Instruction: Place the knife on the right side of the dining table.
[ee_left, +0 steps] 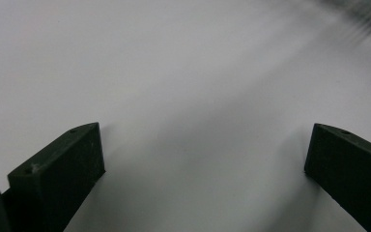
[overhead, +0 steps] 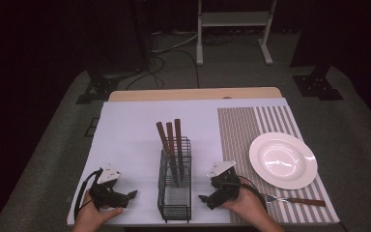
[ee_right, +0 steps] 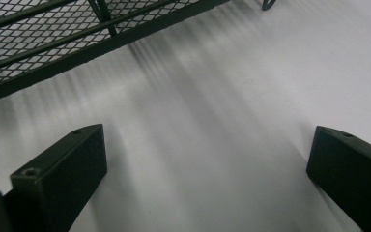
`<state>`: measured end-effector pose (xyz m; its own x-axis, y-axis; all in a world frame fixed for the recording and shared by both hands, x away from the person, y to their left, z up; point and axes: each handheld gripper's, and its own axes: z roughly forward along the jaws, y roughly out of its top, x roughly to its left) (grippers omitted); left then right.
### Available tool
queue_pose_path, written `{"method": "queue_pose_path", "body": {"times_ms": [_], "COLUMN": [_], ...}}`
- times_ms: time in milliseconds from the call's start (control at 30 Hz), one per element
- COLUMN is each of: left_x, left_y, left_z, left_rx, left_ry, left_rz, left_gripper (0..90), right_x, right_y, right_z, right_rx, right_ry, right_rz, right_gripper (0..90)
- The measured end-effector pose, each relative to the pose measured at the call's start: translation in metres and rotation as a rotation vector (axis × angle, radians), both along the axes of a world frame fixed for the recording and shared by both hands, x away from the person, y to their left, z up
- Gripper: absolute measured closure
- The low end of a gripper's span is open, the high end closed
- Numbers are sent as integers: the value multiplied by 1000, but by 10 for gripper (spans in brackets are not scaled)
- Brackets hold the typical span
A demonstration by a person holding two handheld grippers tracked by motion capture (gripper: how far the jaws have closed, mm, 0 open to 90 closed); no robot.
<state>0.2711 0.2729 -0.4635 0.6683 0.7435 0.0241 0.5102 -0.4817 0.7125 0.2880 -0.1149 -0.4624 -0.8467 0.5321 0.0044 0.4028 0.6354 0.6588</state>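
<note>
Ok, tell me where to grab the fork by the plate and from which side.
Take the fork by its brown handle, coming straight down with the right hand-held gripper, jaws across the handle. It lies flat on the striped placemat, handle pointing right, clear of the plate, so the handle is probably the easiest part to pinch.

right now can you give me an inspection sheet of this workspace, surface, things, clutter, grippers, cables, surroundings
surface: white sheet over a wooden table, striped placemat on its right part
job's things: black wire caddy mid-table holding three wooden-handled utensils; white plate on the placemat; fork with wooden handle lying in front of the plate
clutter: nothing seen
grippers: left gripper and right gripper both open, empty, low over the sheet either side of the caddy
cables: one trailing from each gripper; more cables on the floor beyond the table
surroundings: grey floor, white frame legs and black stands behind, dark backdrop
</note>
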Motion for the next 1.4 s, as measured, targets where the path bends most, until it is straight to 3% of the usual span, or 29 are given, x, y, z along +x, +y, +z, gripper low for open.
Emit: {"method": "queue_pose_path", "body": {"times_ms": [233,433,800,1400], "left_x": [0,0,0,0], "left_y": [0,0,0,0], "left_z": [0,0,0,0], "left_rx": [1,0,-2,-3], "left_ry": [3,0,0,1], "left_rz": [-1,0,1,3], "left_gripper": [0,0,0,0], "right_x": [2,5,14,26], "right_y": [0,-3,-9,-20], "right_z": [4,8,18,49], "right_rx": [-9,-18,13,79], "right_ry": [32,27,40,-5], "right_rz": [-7,-18,-40,-56], "right_gripper": [0,0,0,0]}}
